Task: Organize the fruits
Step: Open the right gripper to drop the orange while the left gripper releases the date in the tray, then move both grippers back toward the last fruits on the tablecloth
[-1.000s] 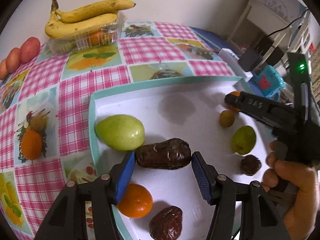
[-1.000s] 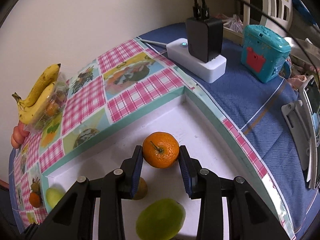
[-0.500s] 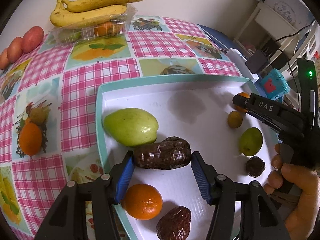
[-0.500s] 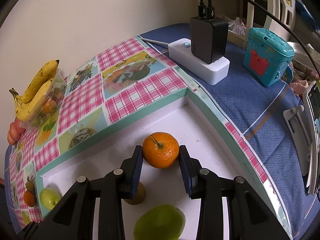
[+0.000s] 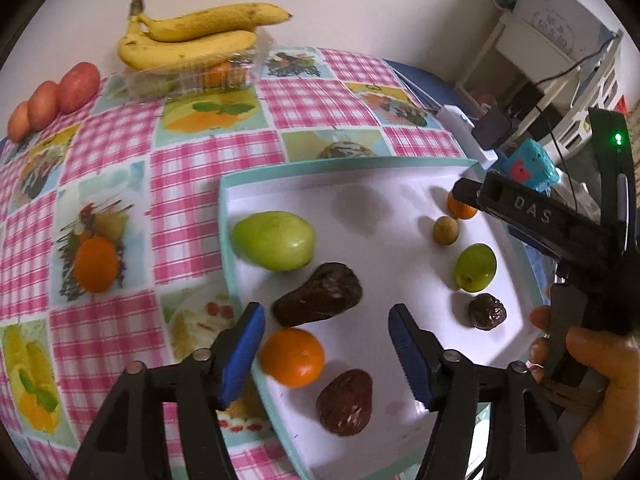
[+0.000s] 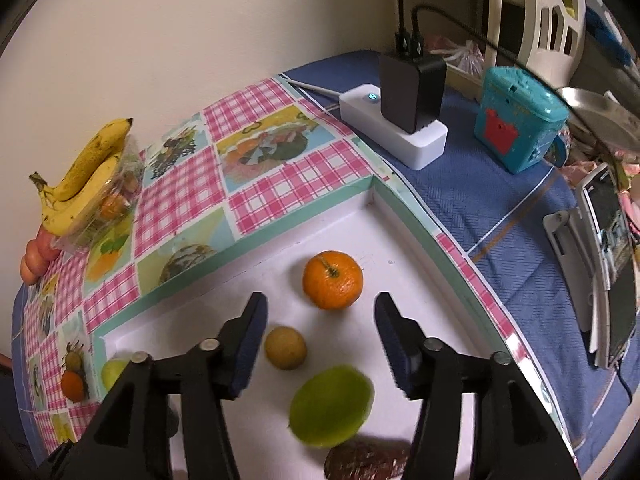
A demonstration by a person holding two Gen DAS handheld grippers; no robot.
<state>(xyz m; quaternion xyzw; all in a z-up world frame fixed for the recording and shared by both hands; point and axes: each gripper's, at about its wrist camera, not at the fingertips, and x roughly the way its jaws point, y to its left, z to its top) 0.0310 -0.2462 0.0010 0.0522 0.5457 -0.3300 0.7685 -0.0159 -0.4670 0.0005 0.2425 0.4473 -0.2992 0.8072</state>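
Two tangerines lie in the white tray [image 5: 280,192]: one tangerine [image 6: 332,279] near its far corner, just ahead of the right tongs [image 6: 320,340], the other tangerine [image 5: 292,357] by the near left rim. Left tongs [image 5: 326,344] are spread wide and grip nothing; a large dark date [image 5: 319,294] lies just beyond their tips, clear of both pads. Right tongs gape equally, empty, with a small brown fruit [image 6: 285,347] and a green fruit [image 6: 331,405] between the arms. A big green fruit [image 5: 274,240] sits beside the date. Bananas [image 5: 192,42] rest on a clear box far across the chequered tabletop [image 5: 192,168].
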